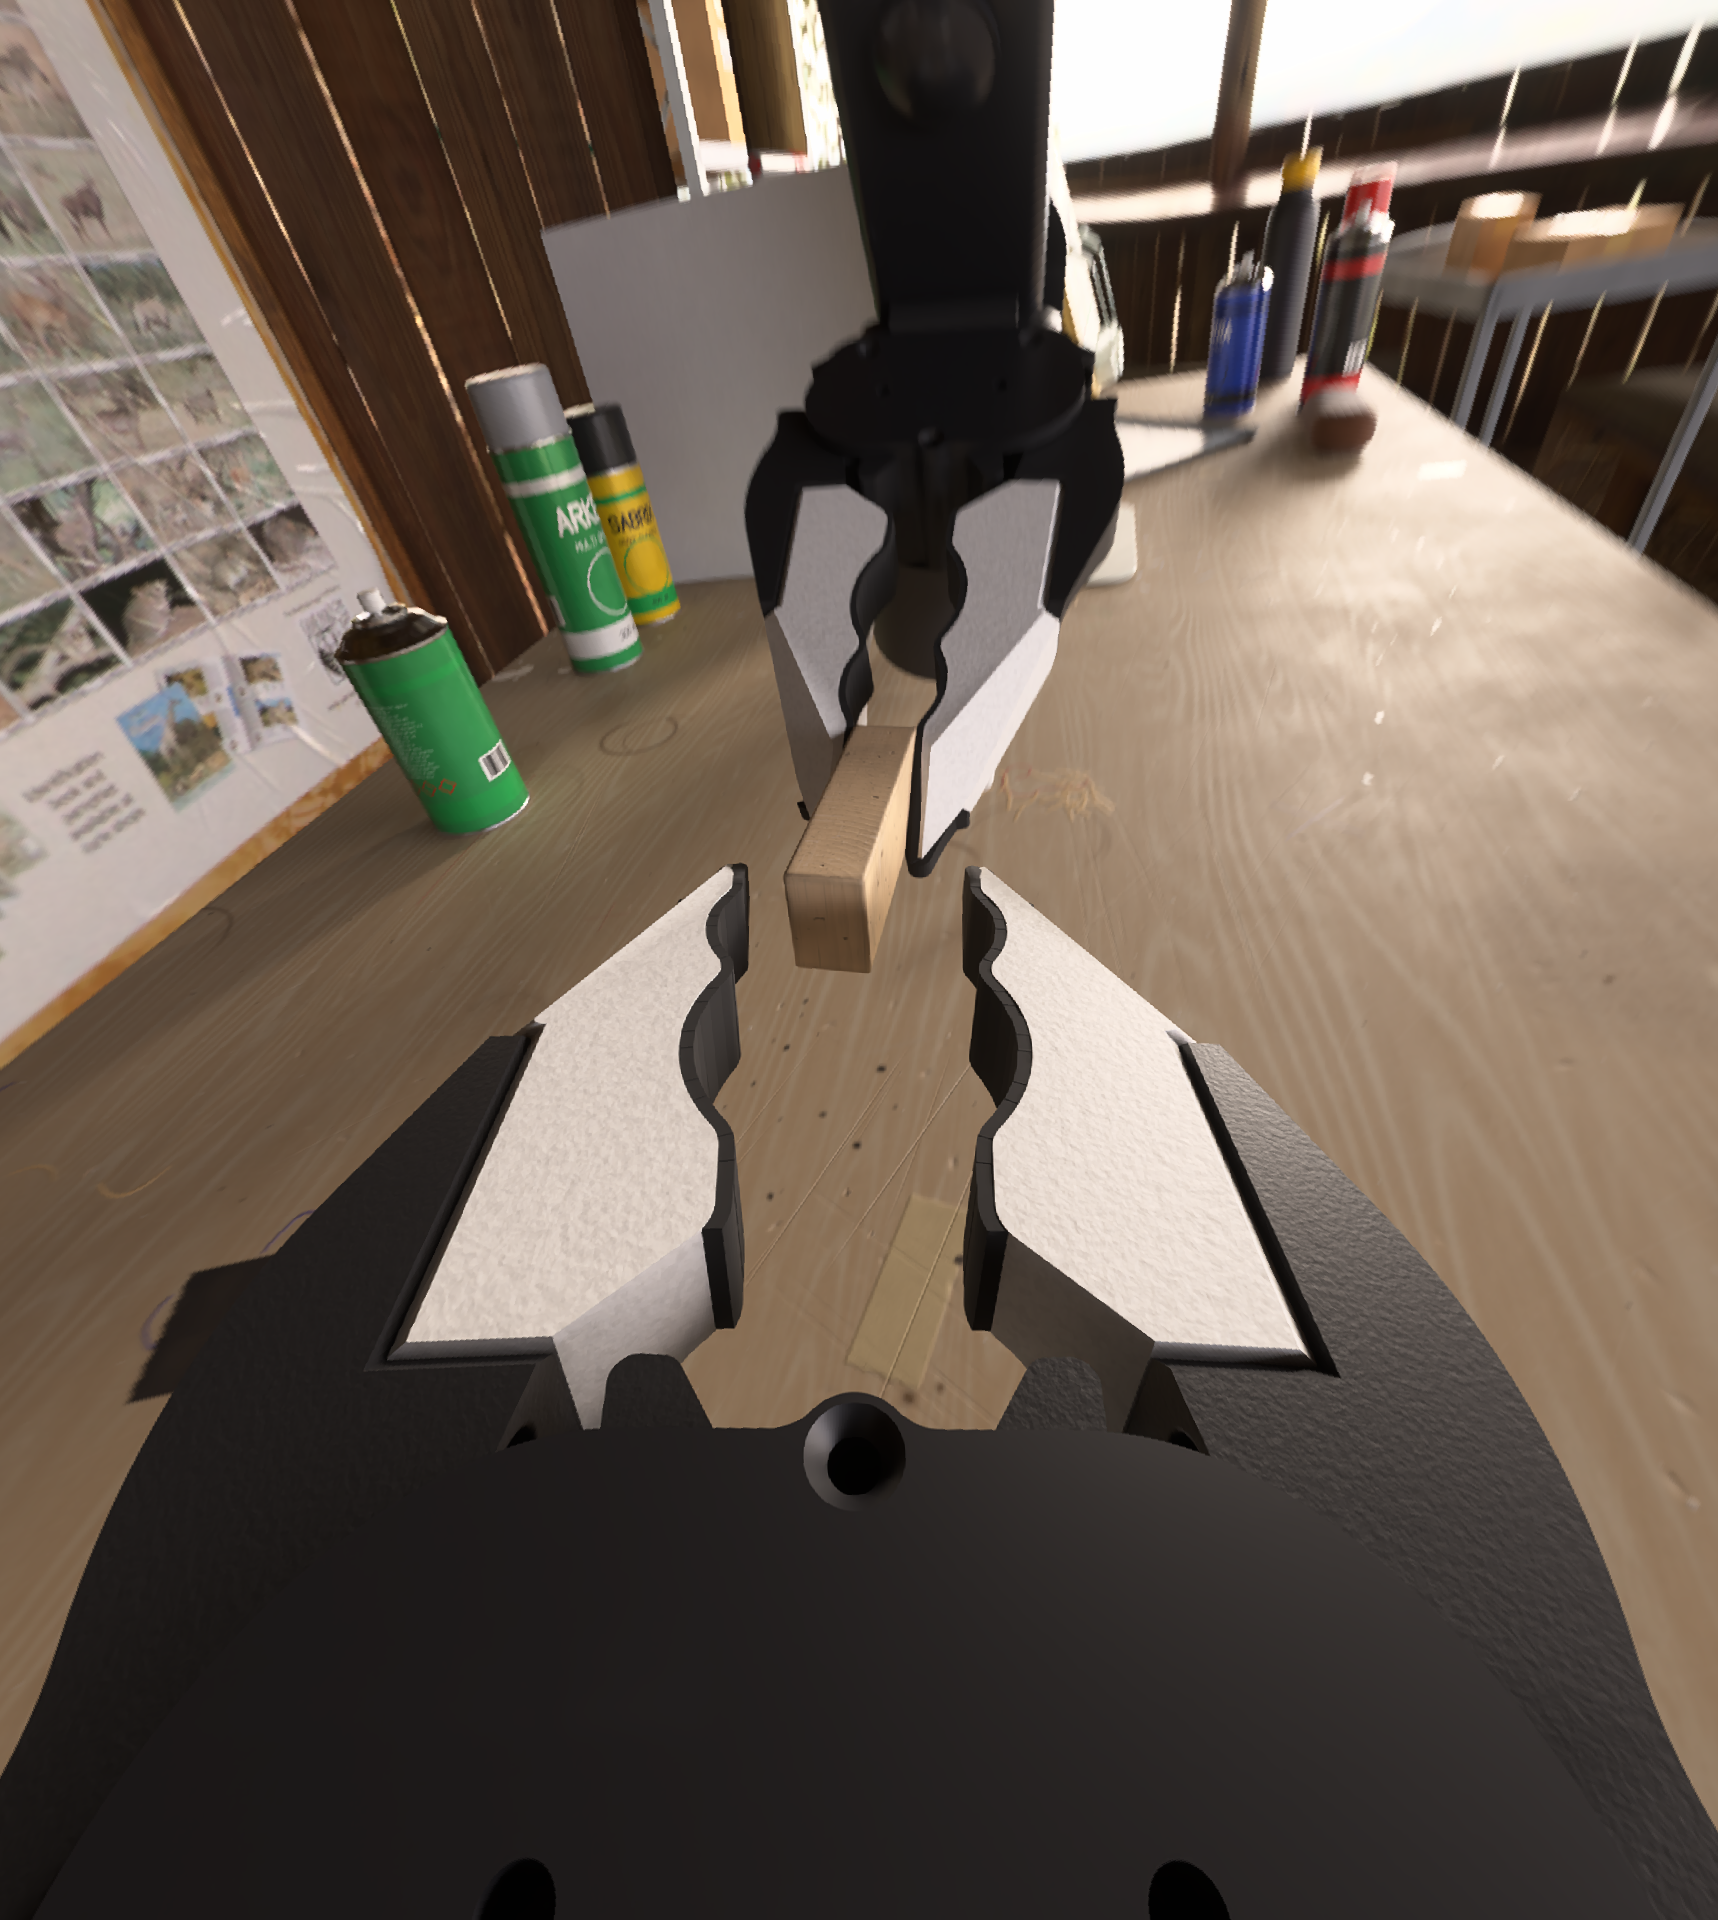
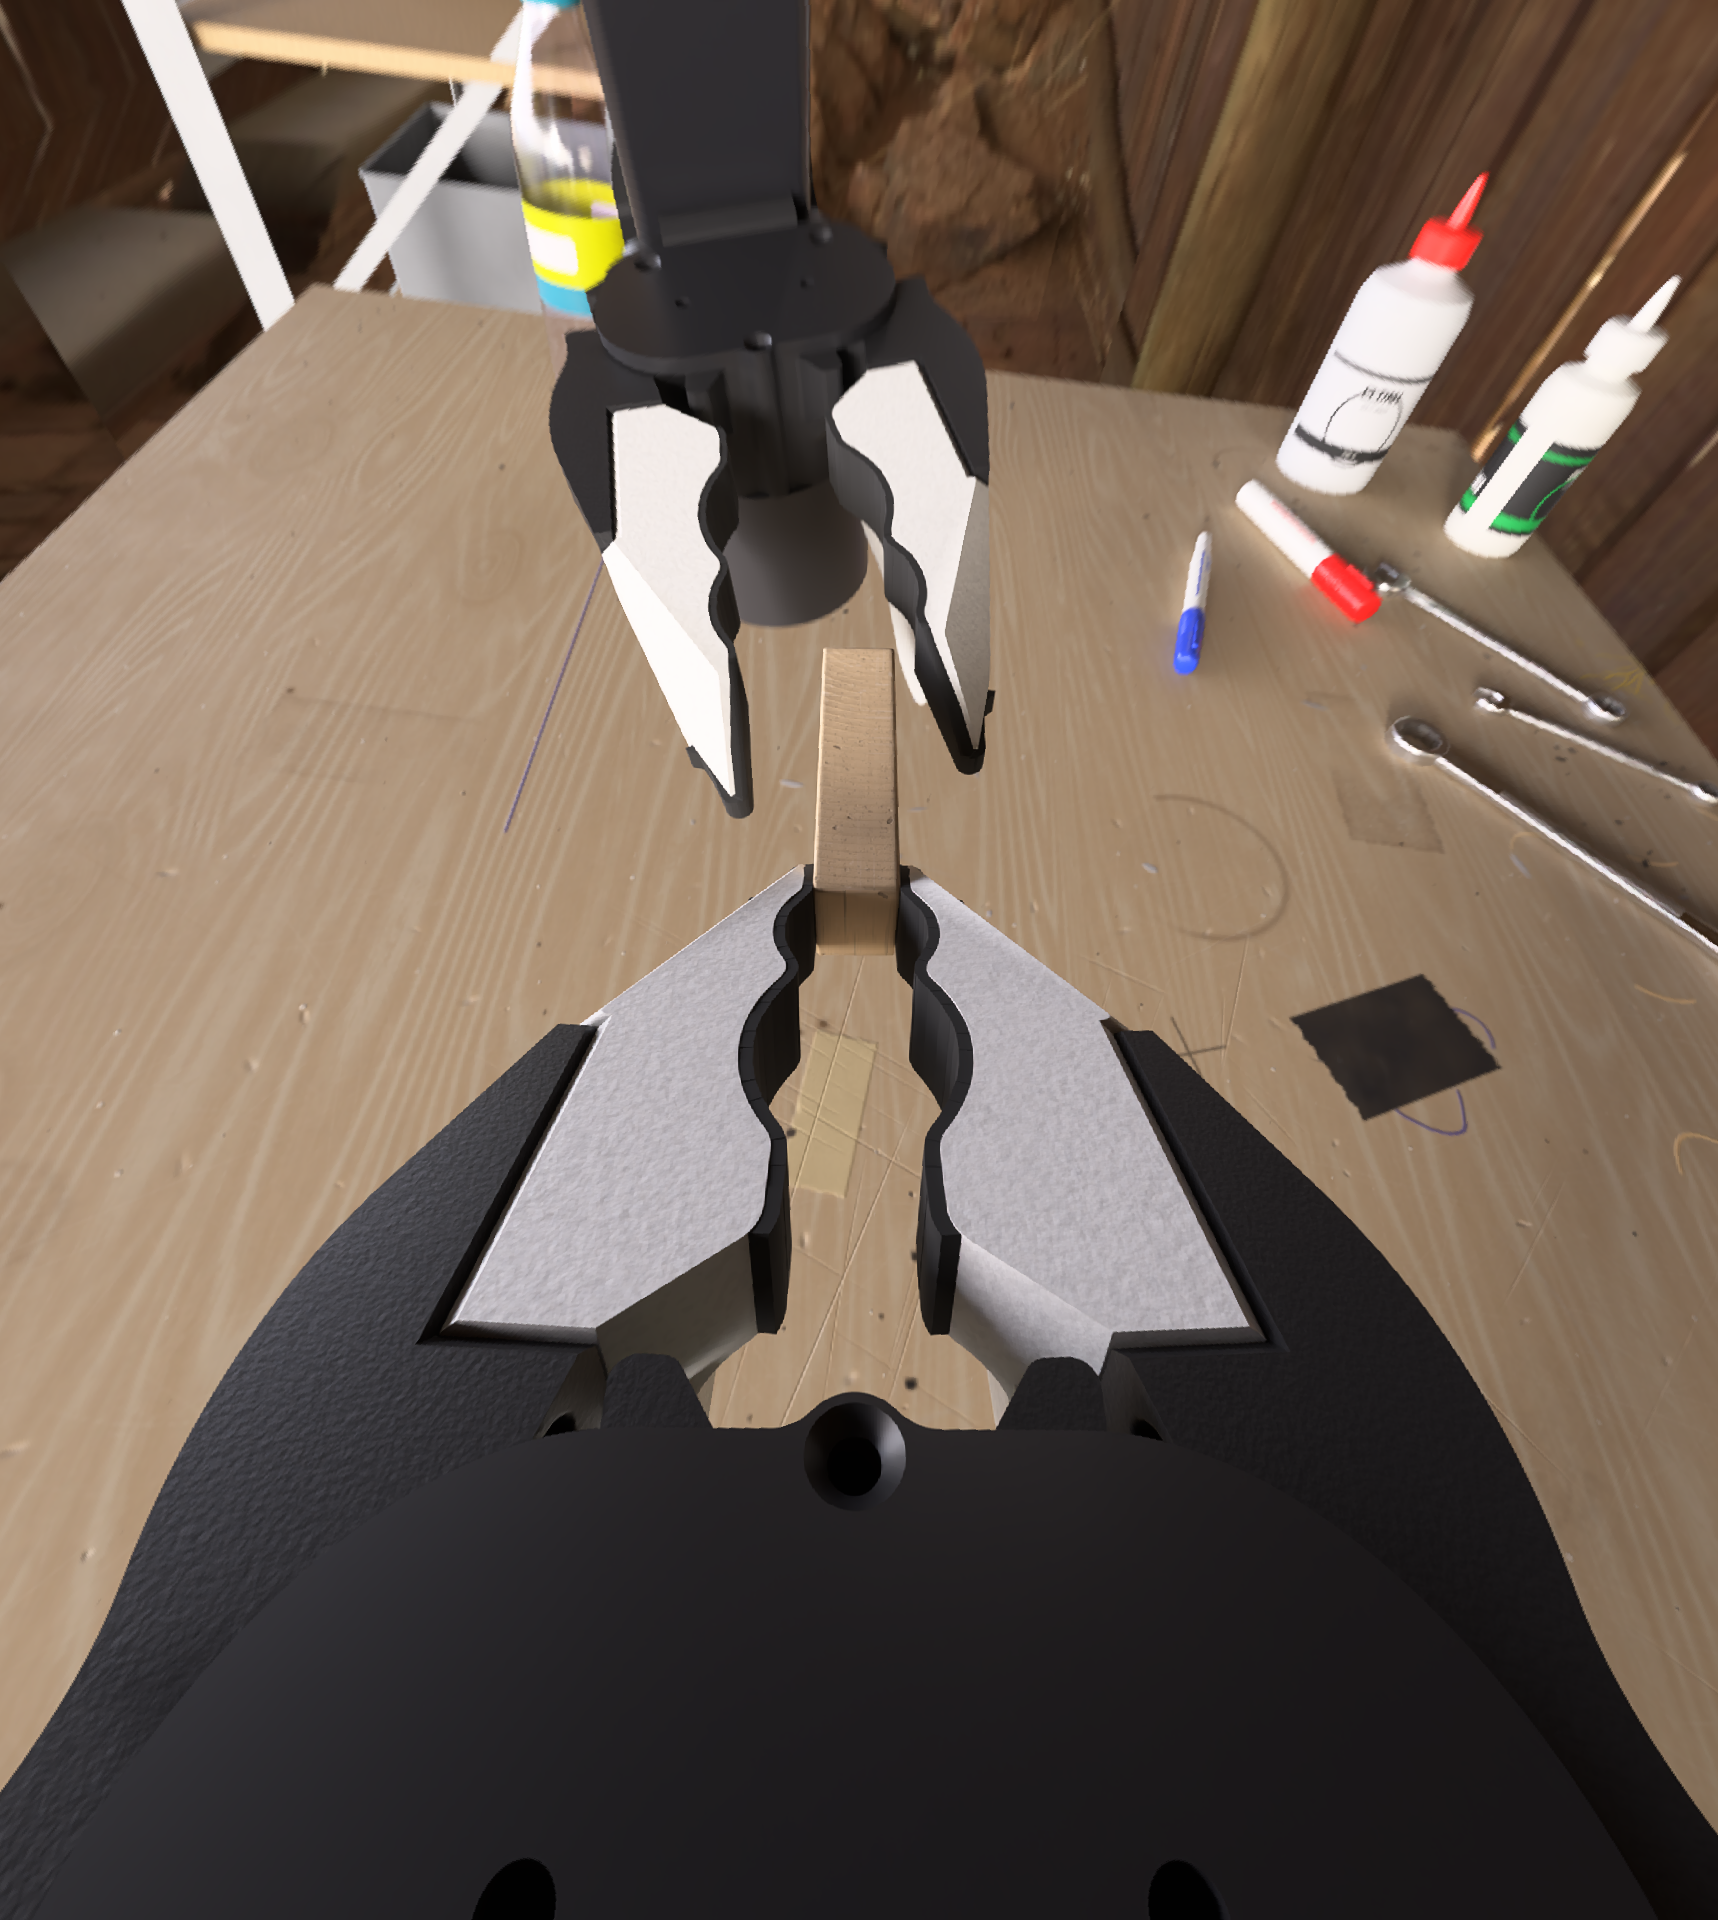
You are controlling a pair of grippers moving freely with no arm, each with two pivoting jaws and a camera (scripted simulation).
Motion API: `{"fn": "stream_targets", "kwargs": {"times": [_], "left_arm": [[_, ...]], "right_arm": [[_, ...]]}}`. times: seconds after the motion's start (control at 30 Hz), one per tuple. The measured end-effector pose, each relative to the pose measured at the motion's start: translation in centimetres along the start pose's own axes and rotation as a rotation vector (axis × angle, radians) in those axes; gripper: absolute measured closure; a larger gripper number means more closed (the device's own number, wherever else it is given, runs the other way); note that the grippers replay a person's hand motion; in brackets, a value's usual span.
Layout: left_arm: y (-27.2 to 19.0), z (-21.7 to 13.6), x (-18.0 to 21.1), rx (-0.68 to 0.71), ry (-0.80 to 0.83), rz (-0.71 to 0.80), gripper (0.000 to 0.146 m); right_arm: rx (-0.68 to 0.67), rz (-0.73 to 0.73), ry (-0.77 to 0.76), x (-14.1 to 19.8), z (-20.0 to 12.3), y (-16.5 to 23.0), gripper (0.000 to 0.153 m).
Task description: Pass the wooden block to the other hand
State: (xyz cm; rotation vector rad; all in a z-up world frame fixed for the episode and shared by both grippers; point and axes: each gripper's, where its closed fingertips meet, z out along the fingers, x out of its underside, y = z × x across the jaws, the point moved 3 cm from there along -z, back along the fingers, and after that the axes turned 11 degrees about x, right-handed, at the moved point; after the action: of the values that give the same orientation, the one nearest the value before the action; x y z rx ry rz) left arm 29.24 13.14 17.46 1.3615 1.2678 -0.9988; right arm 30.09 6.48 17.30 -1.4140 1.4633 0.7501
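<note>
While the desk [image 2: 211, 727] carries several containers, none shows its contents clearly: three spray cans [image 1: 564, 520] stand near the poster board [image 1: 55, 468], three more [image 1: 1291, 291] at the far edge, and two white glue bottles [image 2: 1374, 364] sit capped beside two markers [image 2: 1307, 561] and wrenches [image 2: 1561, 790]. A clear bottle [image 2: 559, 197] behind the left gripper holds some yellow liquid. Right gripper [image 2: 855, 883]: jaws clenched on one end of the wooden block [image 2: 855, 769], held above the desk. Left gripper [image 1: 855, 894]: jaws released, spread wide, tips either side of the block's free end, not touching it.
</note>
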Motion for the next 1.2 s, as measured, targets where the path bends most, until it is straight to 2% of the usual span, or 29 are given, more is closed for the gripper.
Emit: {"fn": "stream_targets", "kwargs": {"times": [0.17, 0.33, 0.47, 0.97, 1.0, 1.1, 1.2], "left_arm": [[0.4, 0.0, -0.4, 0.054, -0.151, -0.132, 0.106], [0.1, 0.3, -0.7, 0.100, -0.215, -0.148, 0.107], [-0.1, 0.5, -1.1, 0.112, -0.225, -0.134, 0.130], [-0.2, 0.8, -1.5, 0.082, -0.206, -0.107, 0.130], [-0.1, 0.8, -1.6, 0.077, -0.199, -0.103, 0.130], [0.4, 0.4, -1.5, 0.075, -0.170, -0.112, 0.131], [0.7, 0.1, -1.5, 0.073, -0.142, -0.106, 0.131]], "right_arm": [[0.033, 0.009, -0.092, -0.3, -0.4, -0.1, 0.139], [0.027, 0.008, -0.140, -0.6, -0.7, 0.1, 0.139], [0.026, 0.003, -0.153, -0.6, -0.9, 0.3, 0.138], [0.039, 0.016, -0.186, -0.7, -1.2, 0.2, 0.137], [0.047, 0.011, -0.171, -0.7, -1.2, 0.0, 0.136], [0.085, 0.001, -0.140, -0.7, -2.1, -1.0, 0.103], [0.132, -0.052, -0.109, -1.0, -3.1, -1.4, 0.098]]}}
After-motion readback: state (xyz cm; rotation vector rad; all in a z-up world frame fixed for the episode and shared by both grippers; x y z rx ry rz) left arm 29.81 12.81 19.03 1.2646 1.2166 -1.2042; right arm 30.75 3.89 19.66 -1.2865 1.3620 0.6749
